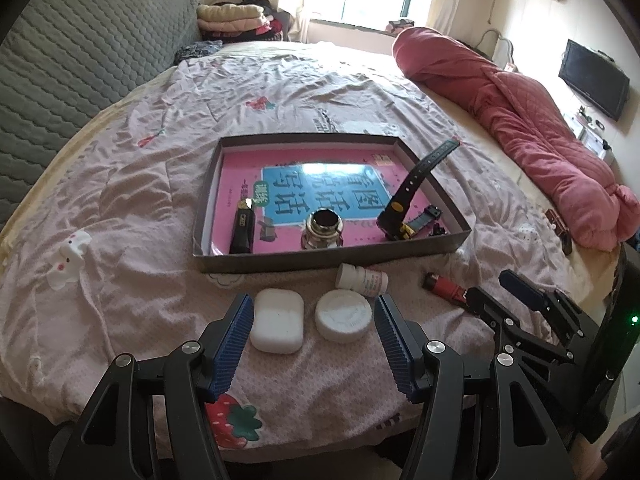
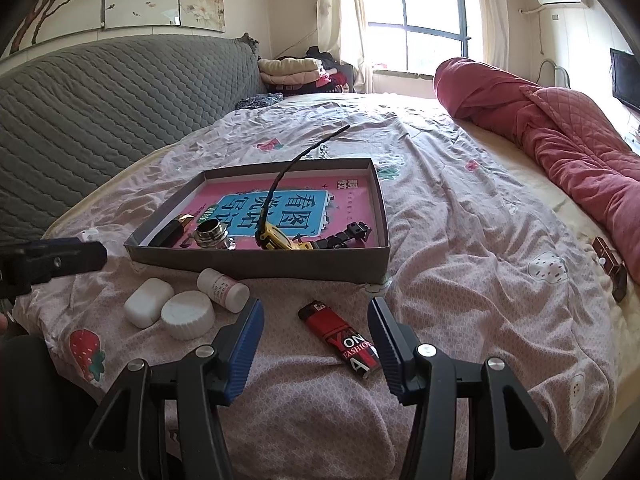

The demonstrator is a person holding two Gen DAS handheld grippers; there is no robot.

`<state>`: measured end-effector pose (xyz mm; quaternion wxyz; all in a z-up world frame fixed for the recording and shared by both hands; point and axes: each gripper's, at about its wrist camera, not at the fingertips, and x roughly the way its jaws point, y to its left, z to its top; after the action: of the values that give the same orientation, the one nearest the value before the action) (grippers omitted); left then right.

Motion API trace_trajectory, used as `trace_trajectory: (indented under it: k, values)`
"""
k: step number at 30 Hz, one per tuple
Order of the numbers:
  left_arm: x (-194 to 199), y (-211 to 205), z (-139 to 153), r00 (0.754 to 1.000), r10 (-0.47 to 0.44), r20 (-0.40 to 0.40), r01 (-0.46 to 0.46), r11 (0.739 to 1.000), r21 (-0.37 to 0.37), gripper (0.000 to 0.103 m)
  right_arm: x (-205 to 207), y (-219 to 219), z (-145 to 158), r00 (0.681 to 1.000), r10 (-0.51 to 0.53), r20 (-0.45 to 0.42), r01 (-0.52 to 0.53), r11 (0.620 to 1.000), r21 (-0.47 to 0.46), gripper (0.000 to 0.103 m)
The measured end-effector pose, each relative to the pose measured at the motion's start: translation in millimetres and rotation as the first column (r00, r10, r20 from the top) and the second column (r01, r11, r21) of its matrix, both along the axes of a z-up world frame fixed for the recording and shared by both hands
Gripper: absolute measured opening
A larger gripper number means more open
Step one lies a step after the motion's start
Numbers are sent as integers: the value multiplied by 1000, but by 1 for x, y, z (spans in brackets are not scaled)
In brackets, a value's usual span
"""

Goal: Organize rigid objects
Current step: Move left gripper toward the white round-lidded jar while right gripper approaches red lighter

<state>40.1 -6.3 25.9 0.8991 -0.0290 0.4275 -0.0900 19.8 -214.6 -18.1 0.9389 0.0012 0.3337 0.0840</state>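
A shallow grey box (image 1: pixel 332 258) (image 2: pixel 256 264) with a pink book in its bottom lies on the bed. In it are a black lipstick (image 1: pixel 243 230), a metal cap (image 1: pixel 323 230) and a yellow-and-black watch (image 1: pixel 404 204) (image 2: pixel 276 236). In front of the box lie a white earbud case (image 1: pixel 277 325) (image 2: pixel 148 307), a round white lid (image 1: pixel 343 315) (image 2: pixel 188 314), a small white bottle (image 1: pixel 362 278) (image 2: pixel 223 285) and a red lighter (image 1: pixel 444 287) (image 2: pixel 344 338). My left gripper (image 1: pixel 314 334) is open, with the case and lid between its fingers. My right gripper (image 2: pixel 316 340) is open around the lighter.
A rolled red quilt (image 1: pixel 516 120) (image 2: pixel 560 128) lies along the right side of the bed. A grey quilted headboard (image 1: pixel 80 60) stands at the left. A white rabbit toy (image 1: pixel 70 264) lies at the left, a small brown box (image 2: pixel 608 268) at the right.
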Motion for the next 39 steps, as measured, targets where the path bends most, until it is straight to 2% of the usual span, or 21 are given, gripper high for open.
trace_trajectory:
  k: [12, 23, 39]
  values:
    - [3, -18, -22, 998, -32, -62, 33, 999, 17, 64, 7, -2, -13, 998, 15, -64, -15, 1000, -7, 54]
    - [10, -34, -43, 993, -49, -105, 54, 998, 42, 64, 15, -12, -20, 994, 9, -106, -4, 999, 39, 54]
    - [27, -35, -65, 987, -40, -154, 44, 999, 18, 64, 33, -21, -37, 982, 21, -187, -5, 996, 86, 54]
